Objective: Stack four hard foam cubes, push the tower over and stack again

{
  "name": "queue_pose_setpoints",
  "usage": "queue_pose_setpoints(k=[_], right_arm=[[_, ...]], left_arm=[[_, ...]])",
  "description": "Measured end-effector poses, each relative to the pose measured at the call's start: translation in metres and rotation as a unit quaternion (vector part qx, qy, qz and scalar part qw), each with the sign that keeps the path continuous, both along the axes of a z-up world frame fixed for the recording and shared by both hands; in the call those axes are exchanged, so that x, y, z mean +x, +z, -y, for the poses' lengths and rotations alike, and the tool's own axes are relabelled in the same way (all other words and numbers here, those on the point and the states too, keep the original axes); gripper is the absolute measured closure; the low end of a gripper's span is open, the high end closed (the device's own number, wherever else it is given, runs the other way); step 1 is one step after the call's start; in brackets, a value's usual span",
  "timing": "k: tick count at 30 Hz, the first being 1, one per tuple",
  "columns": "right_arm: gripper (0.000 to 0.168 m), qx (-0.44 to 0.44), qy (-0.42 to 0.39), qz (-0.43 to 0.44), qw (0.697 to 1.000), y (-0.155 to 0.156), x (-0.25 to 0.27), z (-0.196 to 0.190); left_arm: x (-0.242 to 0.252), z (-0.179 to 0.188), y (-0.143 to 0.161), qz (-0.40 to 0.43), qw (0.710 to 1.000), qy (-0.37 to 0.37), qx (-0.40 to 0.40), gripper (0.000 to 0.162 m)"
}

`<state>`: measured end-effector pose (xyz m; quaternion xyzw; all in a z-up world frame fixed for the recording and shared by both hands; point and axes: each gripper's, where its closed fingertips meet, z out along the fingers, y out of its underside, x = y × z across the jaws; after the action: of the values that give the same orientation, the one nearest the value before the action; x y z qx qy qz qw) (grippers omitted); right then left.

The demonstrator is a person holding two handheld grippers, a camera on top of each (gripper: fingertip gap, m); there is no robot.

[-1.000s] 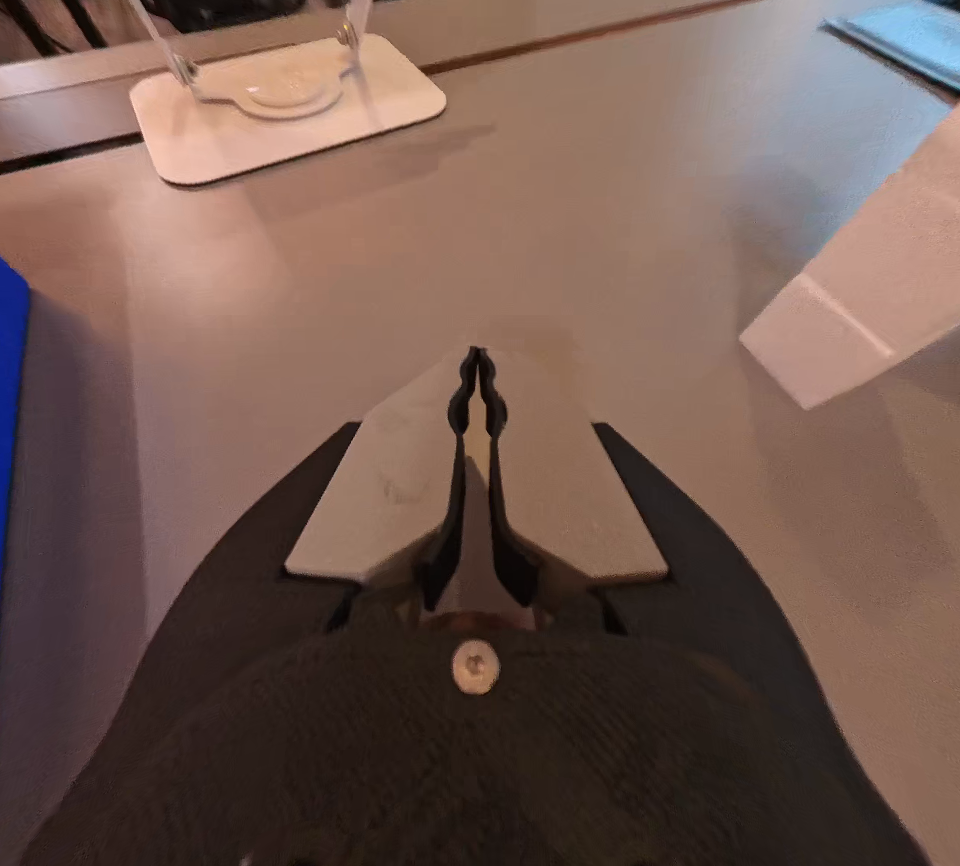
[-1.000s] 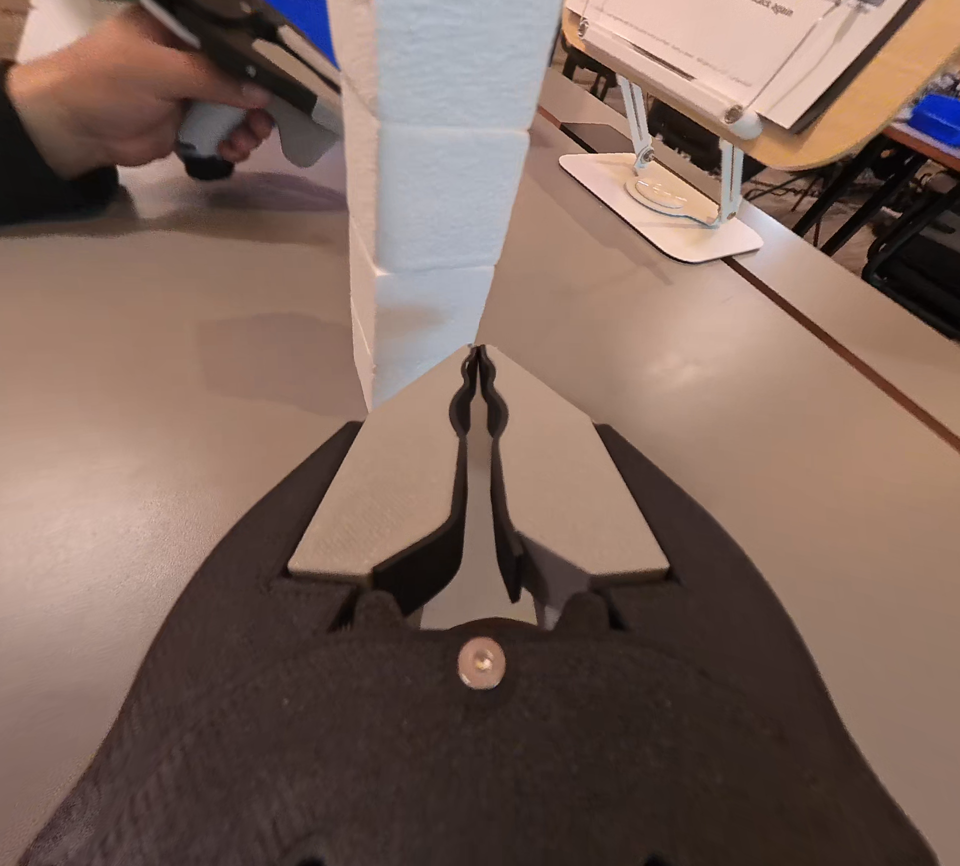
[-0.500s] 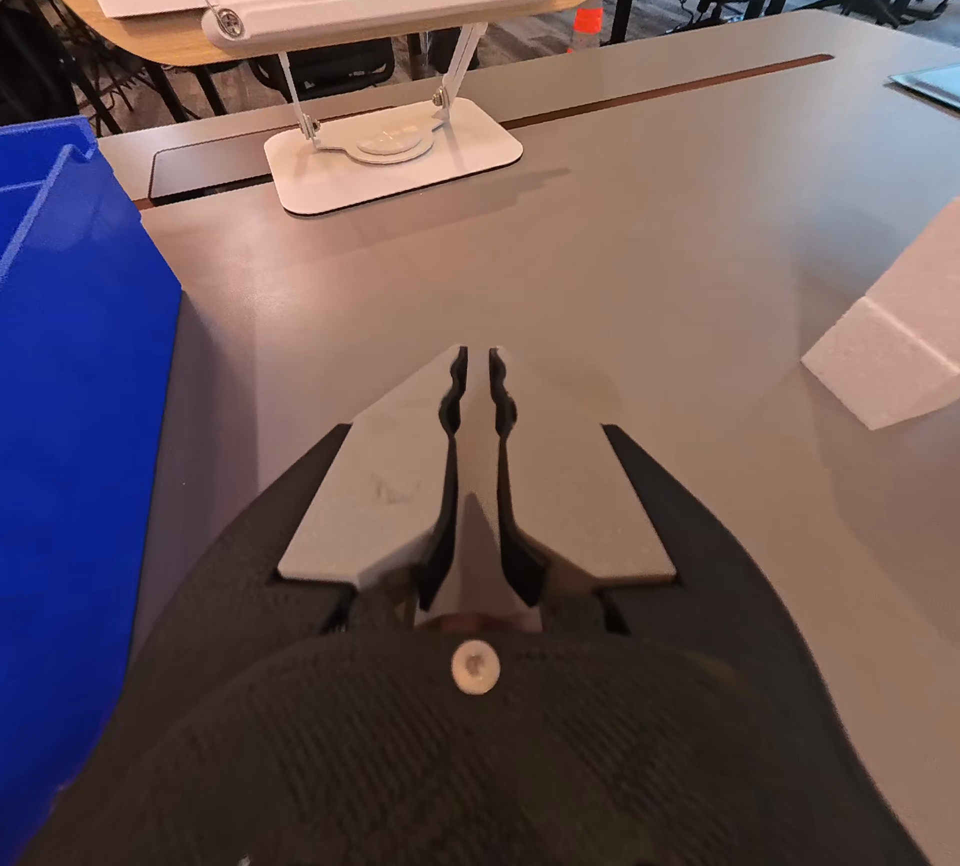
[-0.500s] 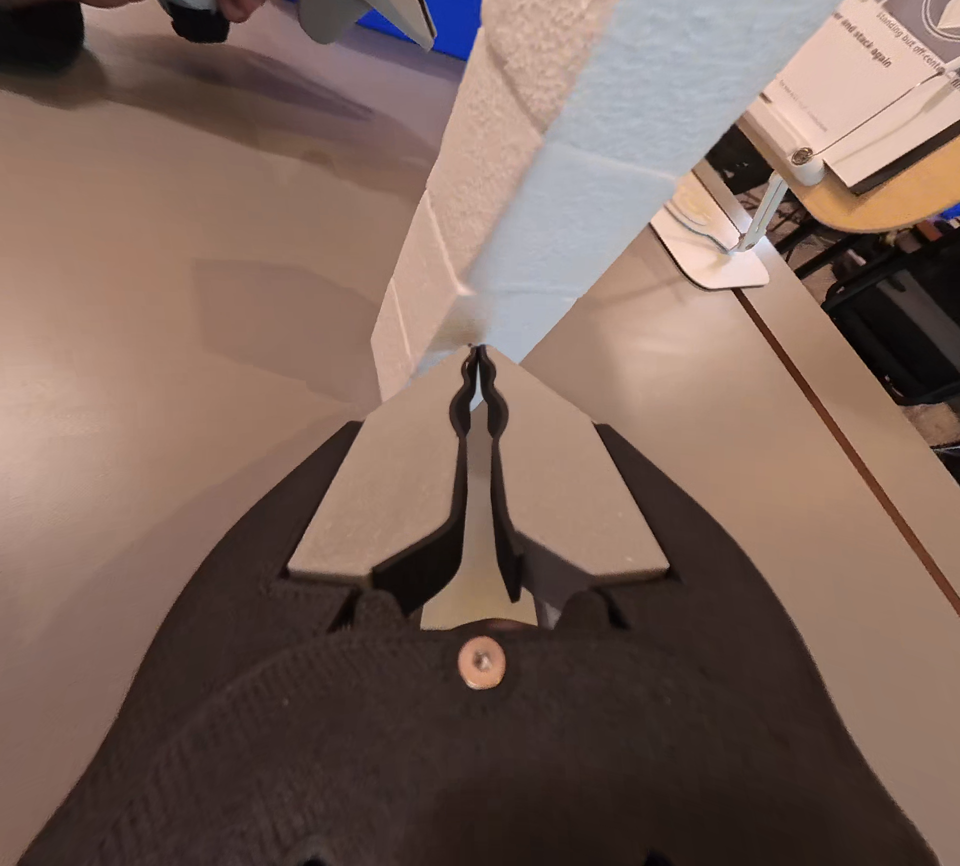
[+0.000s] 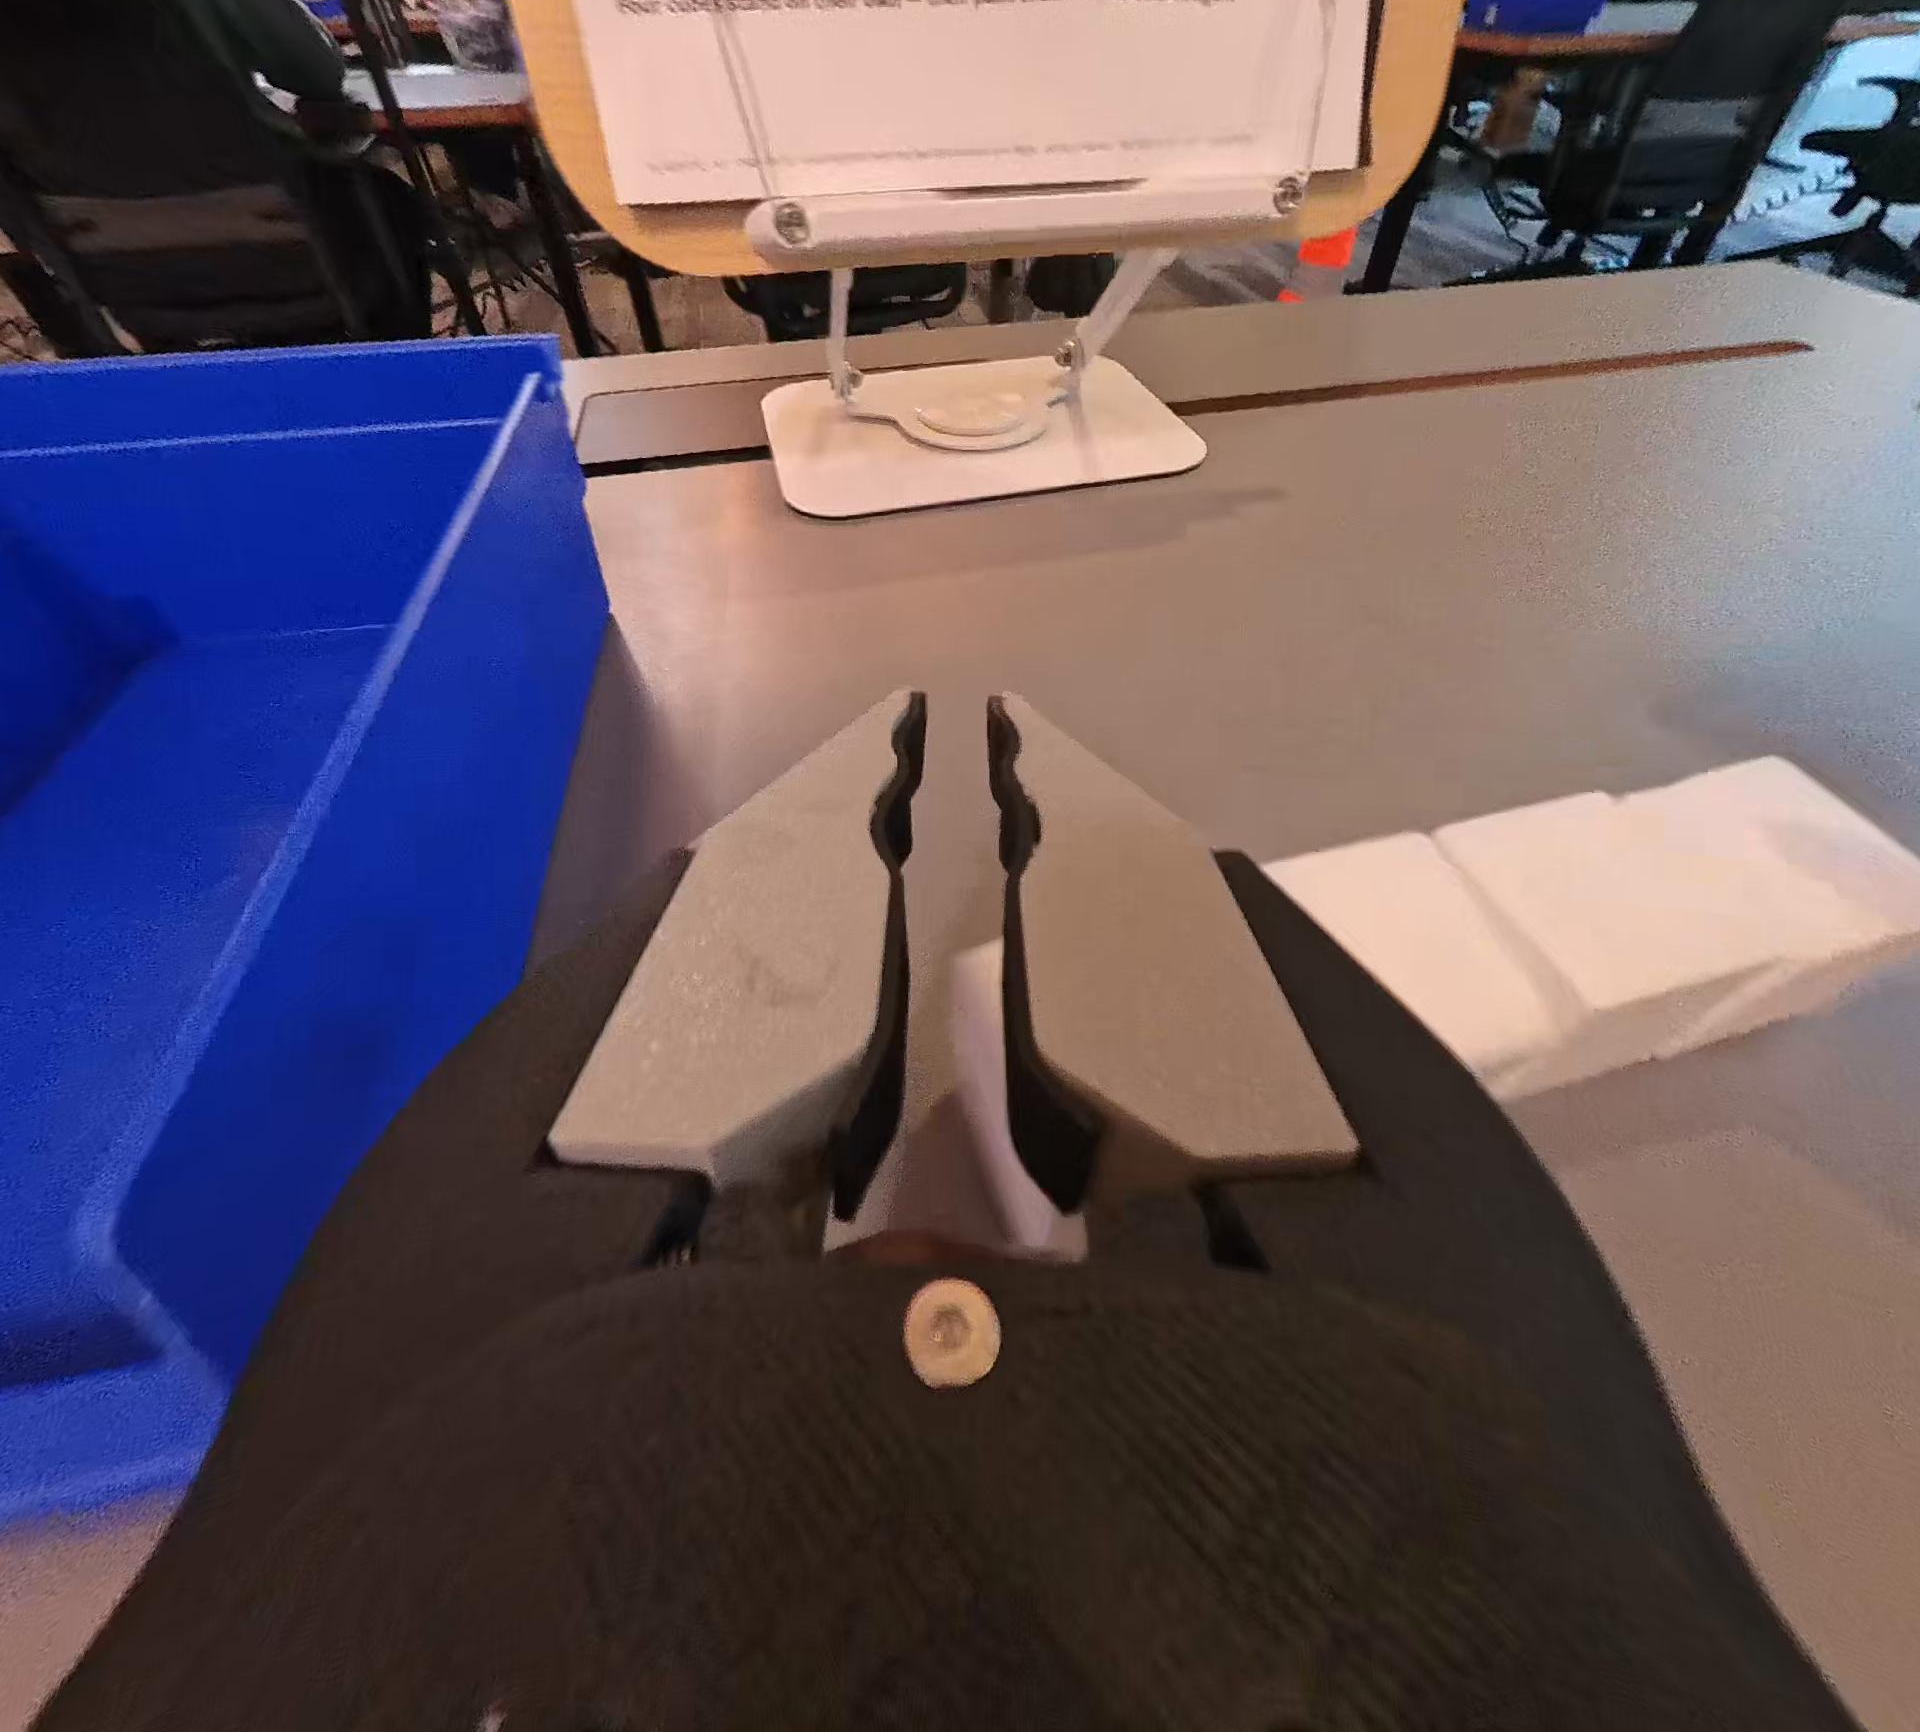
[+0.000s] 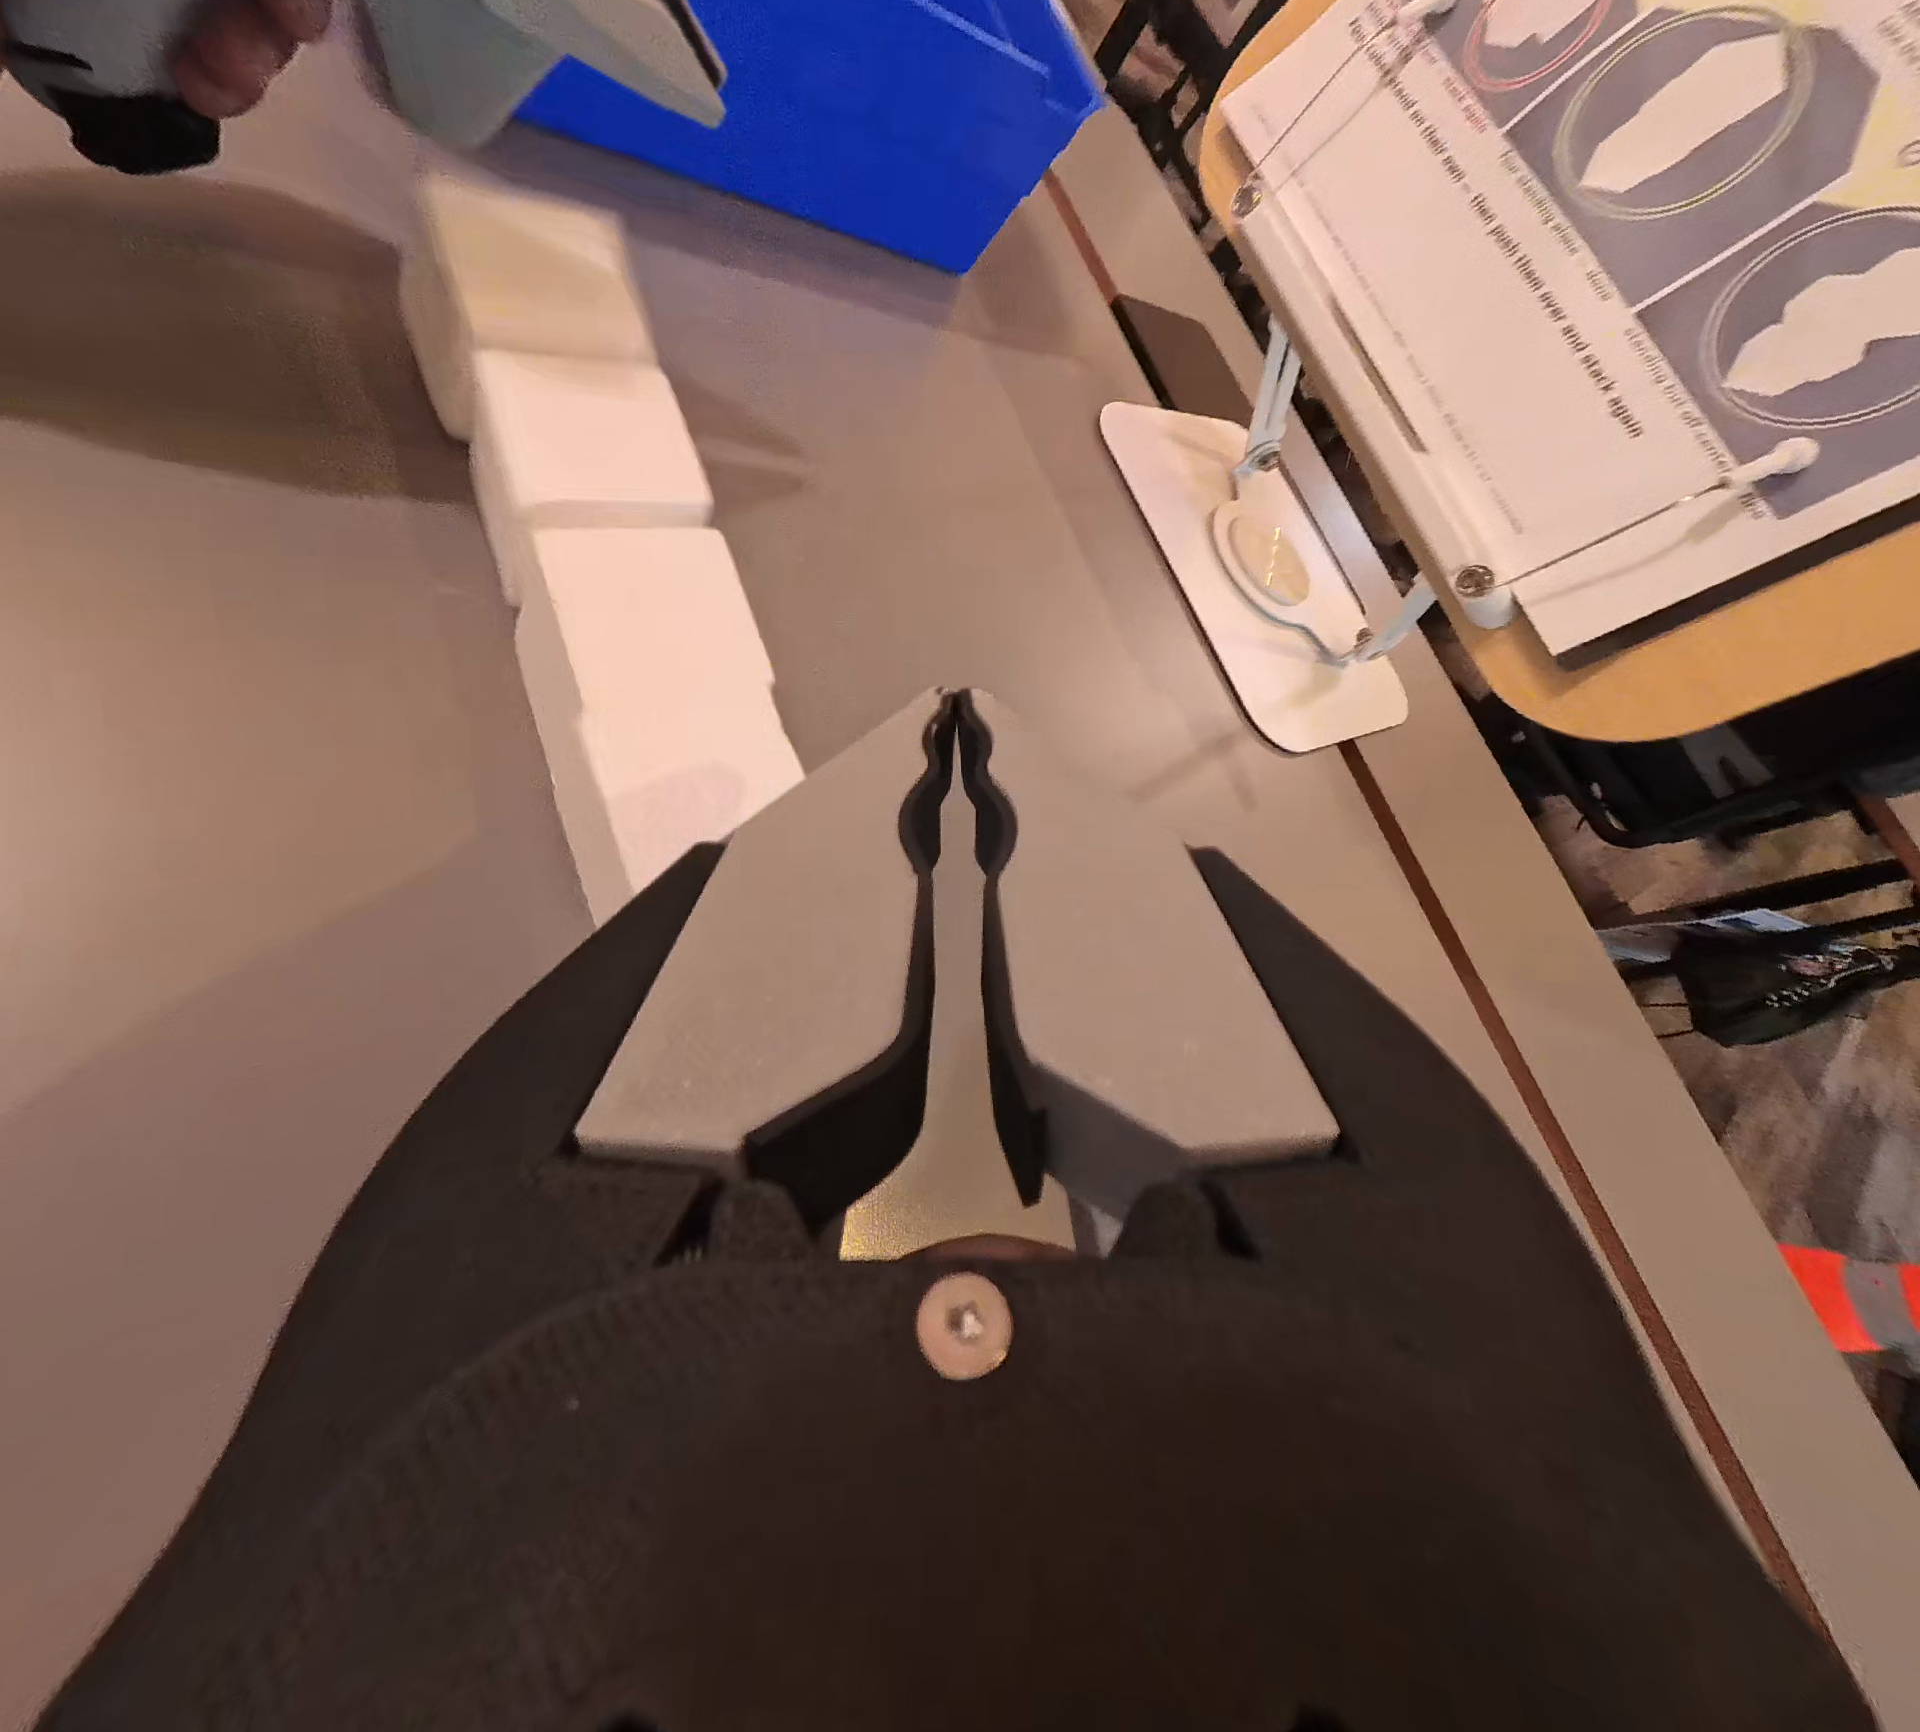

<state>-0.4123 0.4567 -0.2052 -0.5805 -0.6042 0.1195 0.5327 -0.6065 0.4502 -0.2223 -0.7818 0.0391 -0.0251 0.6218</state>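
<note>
Behind the grey table (image 5: 1455,643) runs an office of dark chairs and other desks, and at its far edge a document stand (image 5: 977,435) props up an instruction sheet, presumably tilted so the person can read it while working. To the left sits a blue bin (image 5: 260,747), open-topped and apparently empty where its inside shows. The foam cubes (image 6: 613,477) lie on their sides in a row on the table, touching end to end; three are distinct in the right wrist view and the nearest block may hide a fourth, so the tower is judged toppled and ready for restacking. The right gripper (image 6: 954,697) hovers beside the near end of the row with its fingertips pressed together and nothing between them. The left gripper (image 5: 951,706) is slightly parted and holds nothing, hanging just over the row's other end, likely to pick the first cube.
</note>
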Motion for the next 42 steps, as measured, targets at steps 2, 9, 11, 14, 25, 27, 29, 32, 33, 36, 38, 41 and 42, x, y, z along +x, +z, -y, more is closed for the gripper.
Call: queue_pose_setpoints(k=[2, 9, 11, 14, 25, 27, 29, 32, 33, 36, 38, 41, 42], right_arm=[[0.168, -0.006, -0.007, -0.02, 1.0, 0.0, 0.007, -0.001], [0.168, -0.062, -0.043, -0.068, 0.995, -0.032, 0.051, -0.019], [0.168, -0.101, -0.049, -0.077, 0.991, -0.046, 0.062, -0.023], [0.168, -0.164, -0.045, -0.112, 0.979, -0.049, 0.071, -0.026], [0.155, -0.346, 0.251, -0.075, 0.901, -0.047, 0.014, 0.106], [0.156, -0.328, 0.243, -0.03, 0.912, -0.065, 0.002, 0.11], [0.156, -0.284, 0.176, -0.001, 0.943, -0.082, -0.007, 0.086], [0.157, -0.189, -0.007, -0.026, 0.982, -0.08, -0.003, 0.017], [0.156, -0.181, -0.027, -0.045, 0.982, -0.074, -0.001, 0.008], [0.156, -0.208, -0.012, -0.1, 0.973, -0.059, 0.004, 0.01], [0.157, -0.214, -0.014, -0.106, 0.971, -0.059, 0.01, 0.009], [0.158, -0.222, -0.026, -0.103, 0.969, -0.064, 0.017, 0.006], [0.158, -0.227, -0.027, -0.103, 0.968, -0.066, 0.017, 0.007]], left_arm=[[-0.004, 0.001, -0.004, 0.013, 1.0, -0.005, -0.009, 0.154], [0.004, -0.003, -0.018, 0.034, 0.998, -0.031, -0.042, 0.144], [0.008, -0.003, -0.015, 0.032, 0.998, -0.042, -0.034, 0.144], [0.016, -0.003, -0.014, 0.02, 0.998, -0.055, -0.032, 0.144], [0.017, -0.003, -0.018, 0.007, 0.998, -0.047, -0.038, 0.143], [0.019, -0.003, -0.021, 0.007, 0.998, -0.052, -0.046, 0.139], [0.021, -0.003, -0.02, 0.004, 0.997, -0.058, -0.042, 0.139], [0.025, -0.003, -0.019, -0.005, 0.997, -0.064, -0.041, 0.138], [0.026, -0.003, -0.019, -0.009, 0.997, -0.066, -0.041, 0.138], [0.029, -0.003, -0.021, -0.021, 0.996, -0.07, -0.045, 0.139], [0.031, -0.003, -0.02, -0.029, 0.996, -0.072, -0.042, 0.139], [0.034, -0.003, -0.02, -0.033, 0.996, -0.078, -0.042, 0.139], [0.036, -0.003, -0.02, -0.033, 0.995, -0.081, -0.041, 0.139]])
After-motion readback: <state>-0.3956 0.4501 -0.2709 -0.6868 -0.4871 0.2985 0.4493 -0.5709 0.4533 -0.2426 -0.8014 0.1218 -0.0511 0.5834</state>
